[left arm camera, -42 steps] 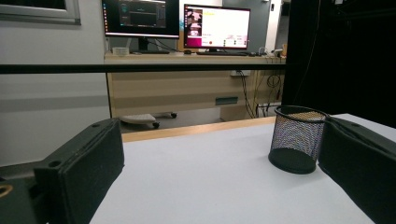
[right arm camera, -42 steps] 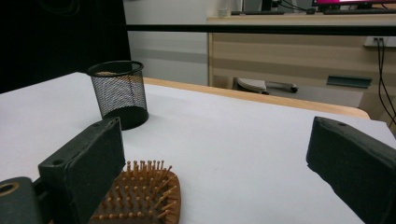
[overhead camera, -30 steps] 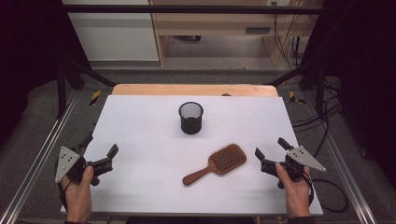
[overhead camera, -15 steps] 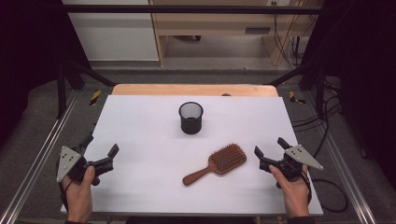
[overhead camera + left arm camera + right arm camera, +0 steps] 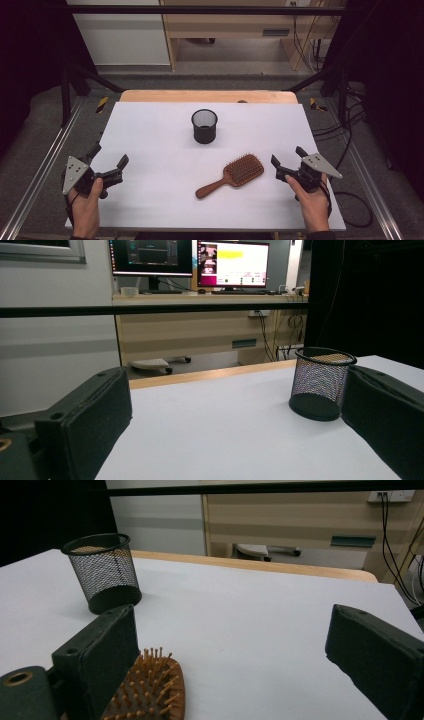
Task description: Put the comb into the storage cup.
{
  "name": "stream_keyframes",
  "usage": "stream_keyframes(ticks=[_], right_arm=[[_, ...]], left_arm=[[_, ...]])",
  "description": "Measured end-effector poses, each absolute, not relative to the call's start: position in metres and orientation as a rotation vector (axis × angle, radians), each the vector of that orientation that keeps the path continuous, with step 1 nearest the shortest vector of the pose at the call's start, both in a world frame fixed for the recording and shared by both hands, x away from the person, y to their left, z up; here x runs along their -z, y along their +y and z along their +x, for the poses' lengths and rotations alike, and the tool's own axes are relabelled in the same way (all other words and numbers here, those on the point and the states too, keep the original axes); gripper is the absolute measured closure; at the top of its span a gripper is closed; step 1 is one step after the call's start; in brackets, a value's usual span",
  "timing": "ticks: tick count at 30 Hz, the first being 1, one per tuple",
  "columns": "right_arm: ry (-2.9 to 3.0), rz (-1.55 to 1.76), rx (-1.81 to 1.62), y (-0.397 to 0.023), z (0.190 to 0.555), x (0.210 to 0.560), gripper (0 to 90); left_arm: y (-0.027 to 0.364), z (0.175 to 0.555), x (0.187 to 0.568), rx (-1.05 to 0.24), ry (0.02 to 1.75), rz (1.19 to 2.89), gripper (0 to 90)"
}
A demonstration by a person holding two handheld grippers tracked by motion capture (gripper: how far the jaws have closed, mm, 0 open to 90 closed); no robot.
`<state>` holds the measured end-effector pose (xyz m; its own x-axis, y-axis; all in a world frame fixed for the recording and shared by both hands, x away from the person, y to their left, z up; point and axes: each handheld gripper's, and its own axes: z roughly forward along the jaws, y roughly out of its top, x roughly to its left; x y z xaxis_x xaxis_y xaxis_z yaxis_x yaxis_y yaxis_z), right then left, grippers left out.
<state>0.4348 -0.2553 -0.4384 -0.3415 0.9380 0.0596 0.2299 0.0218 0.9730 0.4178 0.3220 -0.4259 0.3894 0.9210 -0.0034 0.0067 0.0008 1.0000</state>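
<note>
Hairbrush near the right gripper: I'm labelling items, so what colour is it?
Reddish-brown wood; the hairbrush shows best in the high view.

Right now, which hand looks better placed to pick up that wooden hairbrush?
The right gripper: its open jaws sit just beside the hairbrush head. The left gripper is far across the table.

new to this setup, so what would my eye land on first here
The wooden hairbrush lies bristles up on the white table, toward its near right, its head just left of the open right gripper. A black mesh cup stands upright mid-table behind it. The left gripper is open at the near left edge.
</note>
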Motion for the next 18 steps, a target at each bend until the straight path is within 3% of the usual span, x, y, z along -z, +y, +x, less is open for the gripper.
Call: stream_keyframes(ticks=[13, 14, 15, 16, 17, 18], right_arm=[[1.813, 1.230, -1.217, -0.246, 0.457, 0.417, 29.8], [1.849, 1.219, -1.187, -0.243, 0.461, 0.413, 39.7], [1.849, 1.219, -1.187, -0.243, 0.461, 0.413, 39.7], [1.876, 1.209, -1.151, -0.240, 0.464, 0.408, 48.6], [1.876, 1.209, -1.151, -0.240, 0.464, 0.408, 48.6], [1.907, 1.201, -1.130, -0.237, 0.468, 0.406, 58.2]], left_arm=[[0.317, 0.418, 0.427, -0.895, 0.907, 1.401, 0.2], [0.317, 0.418, 0.427, -0.894, 0.907, 1.403, 0.2], [0.317, 0.418, 0.427, -0.894, 0.906, 1.405, 0.2], [0.316, 0.418, 0.427, -0.893, 0.906, 1.411, 0.2], [0.316, 0.418, 0.427, -0.893, 0.906, 1.411, 0.2], [0.316, 0.418, 0.427, -0.892, 0.905, 1.412, 0.2]])
